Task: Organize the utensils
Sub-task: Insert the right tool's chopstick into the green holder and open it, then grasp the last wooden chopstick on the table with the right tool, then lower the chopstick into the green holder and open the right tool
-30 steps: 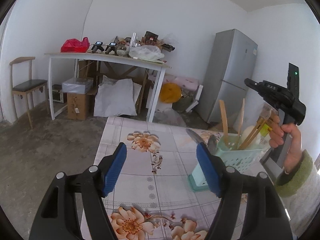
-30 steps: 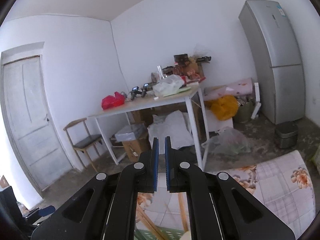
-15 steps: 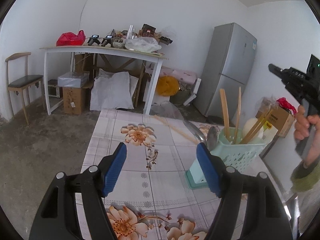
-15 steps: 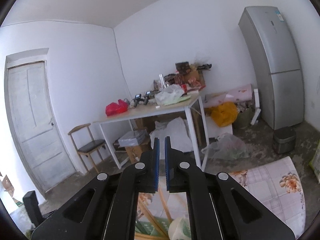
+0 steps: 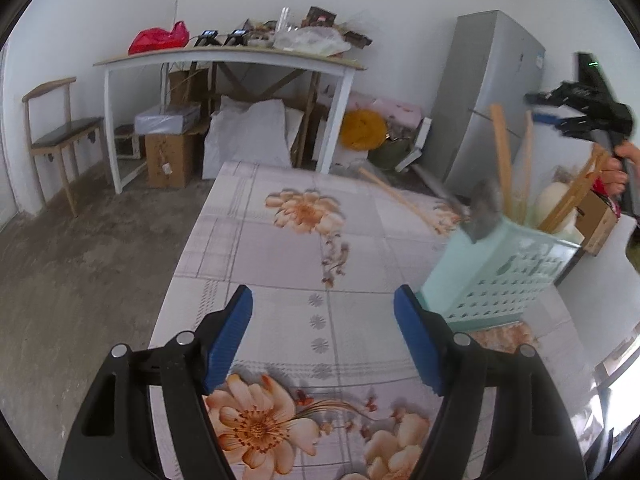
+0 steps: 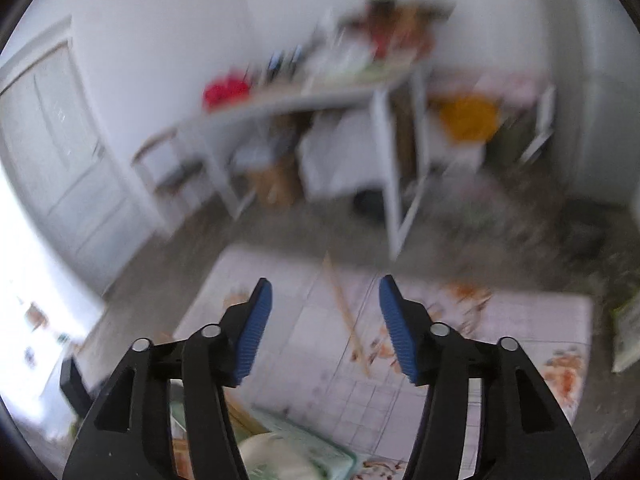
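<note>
Mint basket (image 5: 500,276) of utensils stands on the bench (image 5: 280,248), chopsticks (image 6: 346,312) lying loose beyond (right view blurred); left gripper (image 5: 323,320) fingers released, empty; right gripper (image 6: 326,320) fingers opening, nothing between.

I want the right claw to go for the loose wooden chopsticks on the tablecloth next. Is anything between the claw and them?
Nothing visible is in the way. The right claw, its jaws opening with nothing between them, looks straight down at the wooden chopsticks lying on the bare floral tablecloth. The green basket sits below the claw, nearer the camera, off that line.
</note>
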